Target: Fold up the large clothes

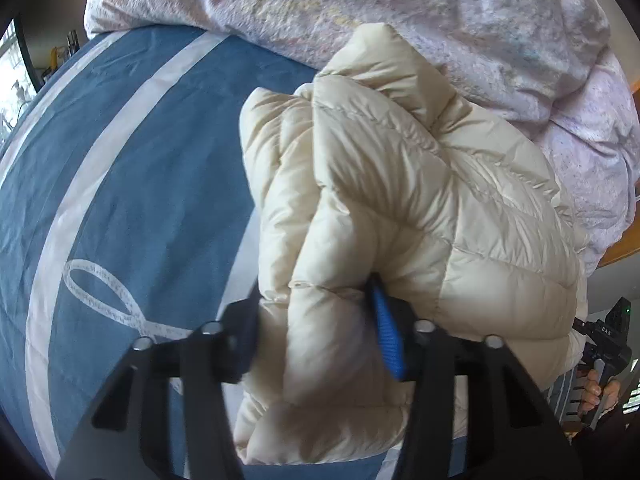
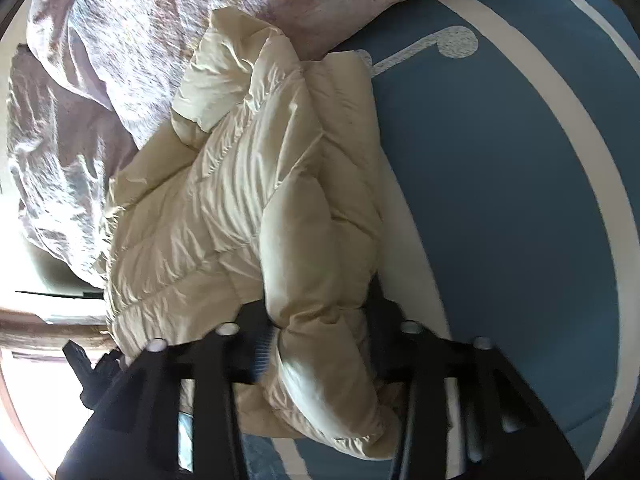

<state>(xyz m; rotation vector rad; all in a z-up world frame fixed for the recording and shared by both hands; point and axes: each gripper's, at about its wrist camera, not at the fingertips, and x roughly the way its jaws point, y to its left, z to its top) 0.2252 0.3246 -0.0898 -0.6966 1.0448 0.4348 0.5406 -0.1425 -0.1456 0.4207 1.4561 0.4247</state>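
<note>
A cream puffer jacket (image 1: 400, 200) lies bunched on a blue bed cover (image 1: 140, 160) with white stripes. My left gripper (image 1: 316, 332) is shut on a thick fold of the jacket, its blue pad (image 1: 386, 332) pressed into the fabric. In the right wrist view the same jacket (image 2: 248, 208) lies on the bed cover (image 2: 500, 180). My right gripper (image 2: 320, 344) is shut on another puffy fold near the jacket's edge. The right gripper also shows at the far right of the left wrist view (image 1: 604, 340), held by a hand.
A crumpled pale floral duvet (image 1: 400, 12) is heaped behind the jacket, touching it; it also shows in the right wrist view (image 2: 120, 60). A wooden bed edge (image 1: 624, 248) shows at the right. A window (image 1: 12, 80) is at the far left.
</note>
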